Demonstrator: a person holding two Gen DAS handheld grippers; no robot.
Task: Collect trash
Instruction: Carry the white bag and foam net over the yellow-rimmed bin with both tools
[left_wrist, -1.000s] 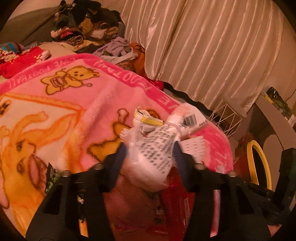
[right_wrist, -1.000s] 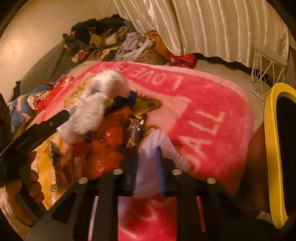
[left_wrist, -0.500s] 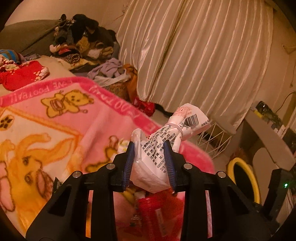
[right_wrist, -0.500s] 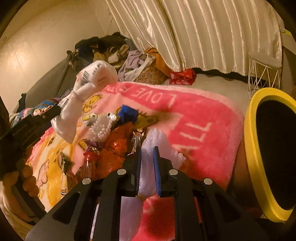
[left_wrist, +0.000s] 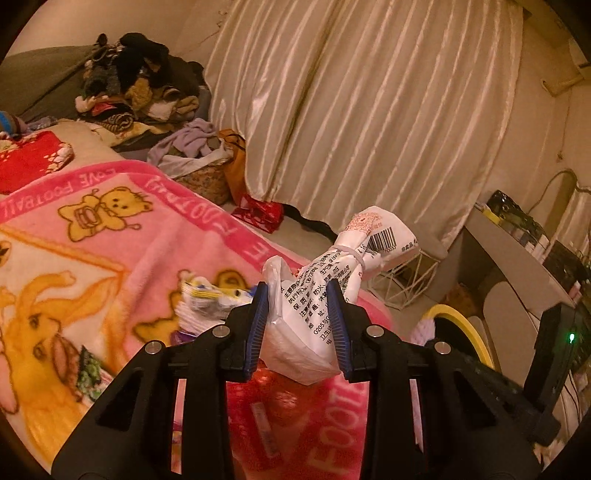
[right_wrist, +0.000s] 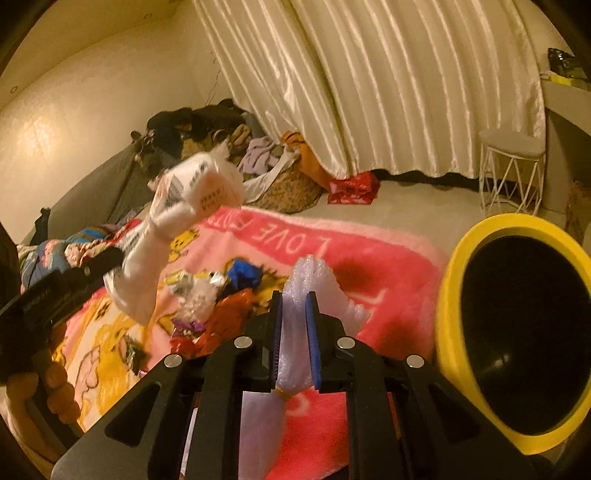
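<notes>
My left gripper is shut on a white printed plastic bag, tied with a band near its barcode end, and holds it above the pink blanket. The same bag hangs at the left of the right wrist view. My right gripper is shut on a piece of white foam wrap, lifted off the blanket. A pile of wrappers, red, blue and silver, lies on the blanket between the two grippers. A yellow-rimmed black bin stands at the right.
A heap of clothes and a basket of laundry lie by the cream curtain. A white wire stool stands on the floor. A red bag lies near the curtain. A person's hand holds the left gripper.
Both grippers rose off the blanket with their loads. The left jaws closed tighter on the white bag. The bin's opening came further into the right wrist view.
</notes>
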